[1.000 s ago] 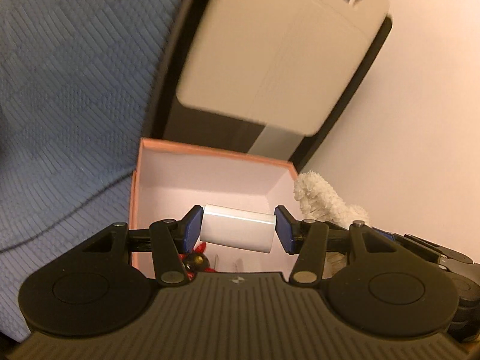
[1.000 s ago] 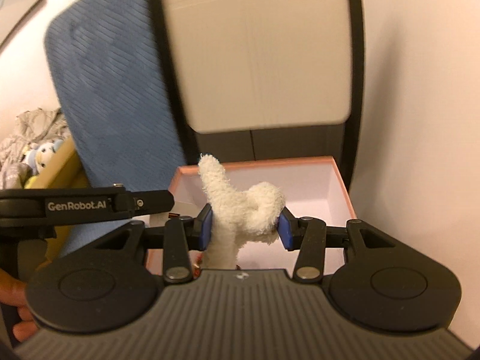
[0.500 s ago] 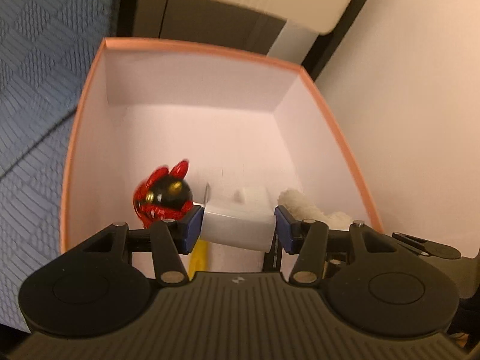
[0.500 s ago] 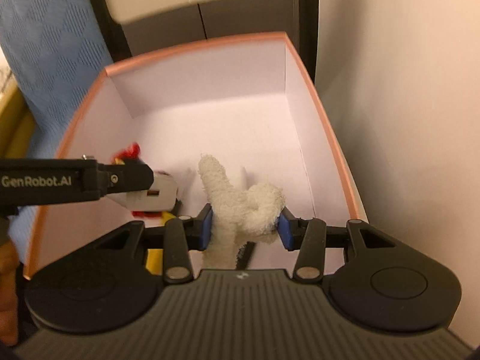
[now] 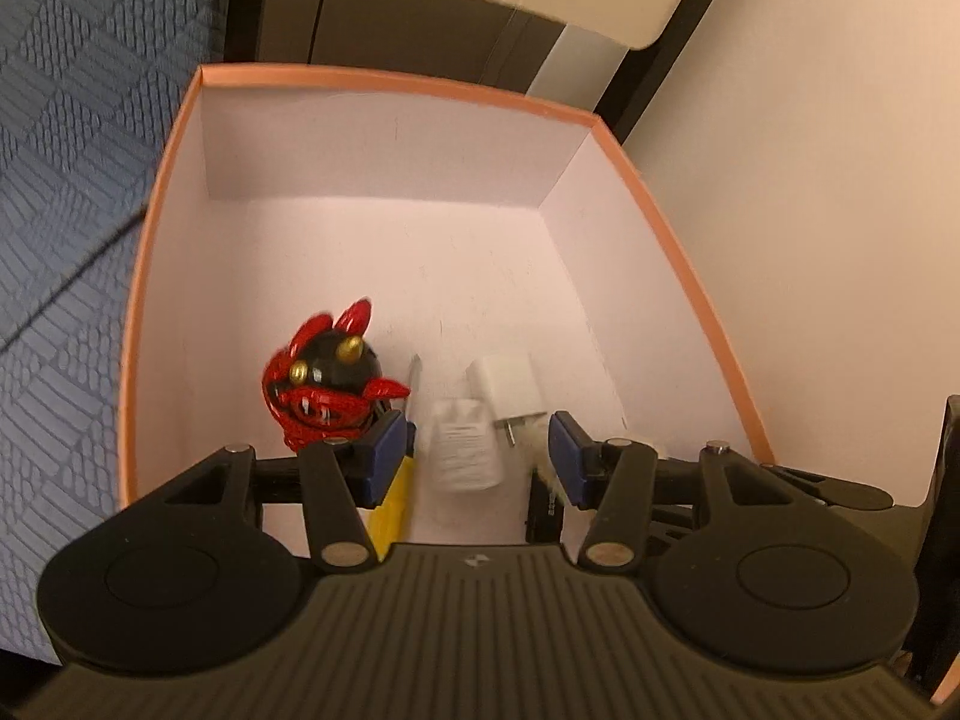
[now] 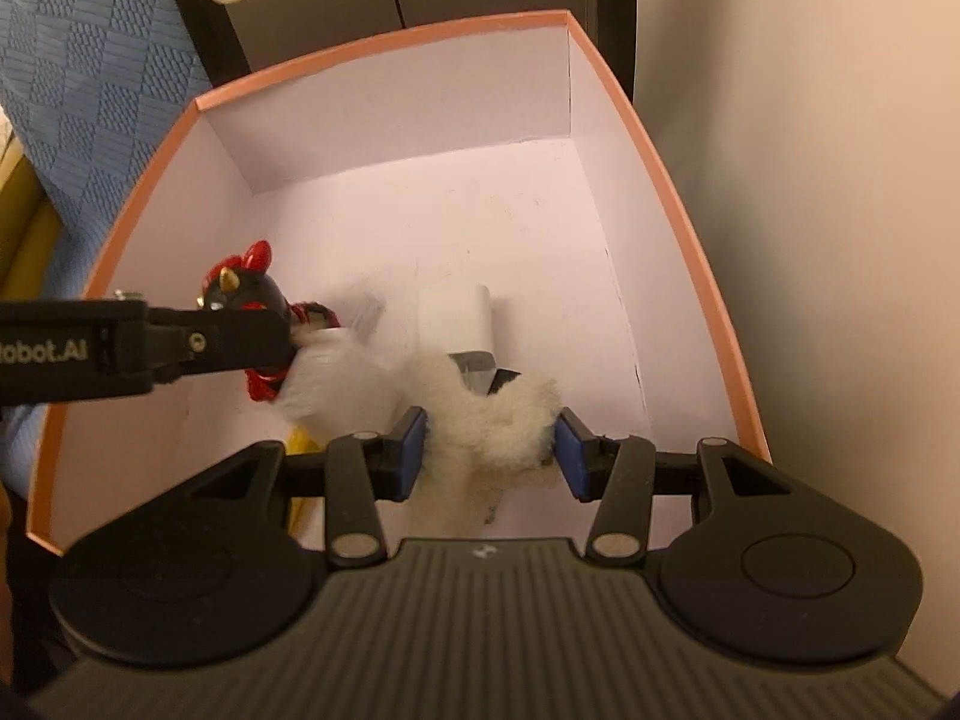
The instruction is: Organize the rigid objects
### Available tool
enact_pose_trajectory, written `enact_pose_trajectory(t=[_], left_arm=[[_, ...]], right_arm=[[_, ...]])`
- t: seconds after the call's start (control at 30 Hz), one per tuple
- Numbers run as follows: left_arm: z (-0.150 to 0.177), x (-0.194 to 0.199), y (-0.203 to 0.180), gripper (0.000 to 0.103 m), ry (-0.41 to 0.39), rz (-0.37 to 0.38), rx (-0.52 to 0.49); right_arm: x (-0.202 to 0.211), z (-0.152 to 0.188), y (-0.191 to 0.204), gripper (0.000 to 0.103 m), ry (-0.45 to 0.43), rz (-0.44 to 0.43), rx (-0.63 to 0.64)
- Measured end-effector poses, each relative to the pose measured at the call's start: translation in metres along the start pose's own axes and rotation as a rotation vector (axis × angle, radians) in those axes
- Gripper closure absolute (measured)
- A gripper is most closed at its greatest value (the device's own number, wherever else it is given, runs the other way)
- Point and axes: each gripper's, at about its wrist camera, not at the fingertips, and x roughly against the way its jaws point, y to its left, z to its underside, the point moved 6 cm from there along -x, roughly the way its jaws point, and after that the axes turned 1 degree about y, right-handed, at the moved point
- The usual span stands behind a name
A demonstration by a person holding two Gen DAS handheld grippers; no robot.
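Both handheld grippers have dropped from above the rim into a pink-edged cardboard box [image 5: 390, 81] standing between a blue textured chair back [image 5: 72, 180] and a pale wall. The left gripper [image 5: 478, 459], which a moment ago carried a white charger block [image 5: 465, 450] crosswise between its blue pads, has let it go: the block now shows blurred and turned end-on in the gap, touching neither pad, and appears to be falling toward the box floor. It is coming down just beside a second white plug adapter [image 5: 507, 381] and a red-and-black horned figurine [image 5: 327, 384], with a yellow item [image 5: 393, 504] partly hidden under the left pad. The right gripper [image 6: 490, 453] has a fluffy cream toy [image 6: 492, 420] filling the space between its pads. The toy has slumped from its earlier upright pose, and whether the pads are clamping it or have eased off cannot be told. The charger's delivery to the box looks all but done. The plush seems next, though a soft toy sits oddly among rigid goods.
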Motion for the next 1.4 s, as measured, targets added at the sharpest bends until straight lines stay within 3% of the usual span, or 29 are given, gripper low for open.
enact_pose_trajectory(t=[0.3,0.6,0.87,1.07,1.4], left_arm=[[-0.018,0.062,-0.008,0.045,-0.118,0.04,-0.034],[-0.03,0.148,-0.01,0.045,-0.285,0.07,-0.083],[-0.022,0.204,0.004,0.045,-0.383,0.073,-0.091],[-0.007,0.218,0.015,0.045,-0.392,0.055,-0.102],[0.015,0.197,0.032,0.045,-0.361,0.003,-0.141]], right_arm=[[0.046,-0.018,0.007,0.054,-0.09,-0.001,-0.032],[0.133,-0.037,0.034,0.054,-0.262,-0.019,-0.03],[0.183,-0.024,0.064,0.054,-0.339,-0.023,-0.027],[0.191,-0.001,0.082,0.054,-0.35,-0.021,-0.017],[0.185,0.039,0.088,0.054,-0.331,-0.001,-0.015]])
